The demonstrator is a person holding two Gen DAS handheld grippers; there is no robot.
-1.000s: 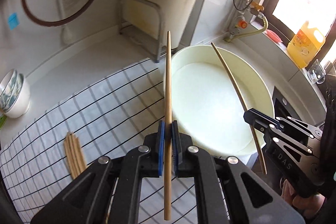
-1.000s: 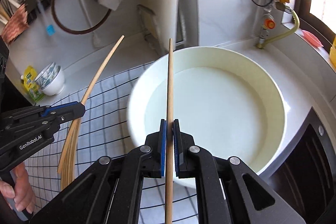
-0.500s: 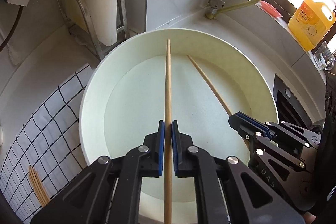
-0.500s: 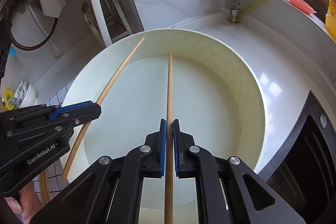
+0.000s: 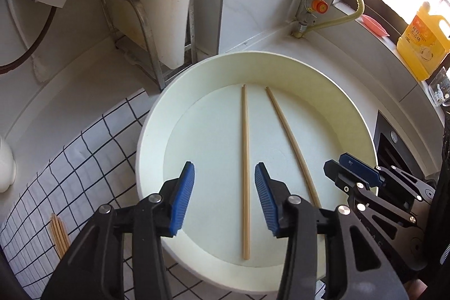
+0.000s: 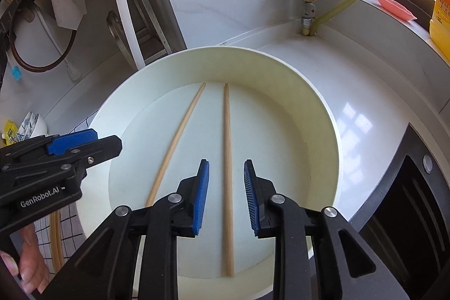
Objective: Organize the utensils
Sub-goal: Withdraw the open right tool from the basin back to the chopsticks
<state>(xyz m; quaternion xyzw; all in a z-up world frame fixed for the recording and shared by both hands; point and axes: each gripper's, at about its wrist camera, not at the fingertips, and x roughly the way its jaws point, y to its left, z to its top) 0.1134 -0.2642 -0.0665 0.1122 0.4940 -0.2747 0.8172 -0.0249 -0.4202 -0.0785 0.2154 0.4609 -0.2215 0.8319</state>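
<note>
2 chopsticks (image 5: 245,173) lie apart in the basin (image 5: 323,80), both claws (image 5: 224,197) just opened, empty

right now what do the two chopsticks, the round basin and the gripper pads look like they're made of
Chopsticks: pale tan with faint lengthwise grain and a matte surface, so likely bamboo or wood. Basin: cream, smooth, with a thin even wall and a soft sheen, probably plastic, though enamel can't be ruled out. Left gripper pads: blue, finely ribbed and matte, looking like rubber or soft plastic.
</note>
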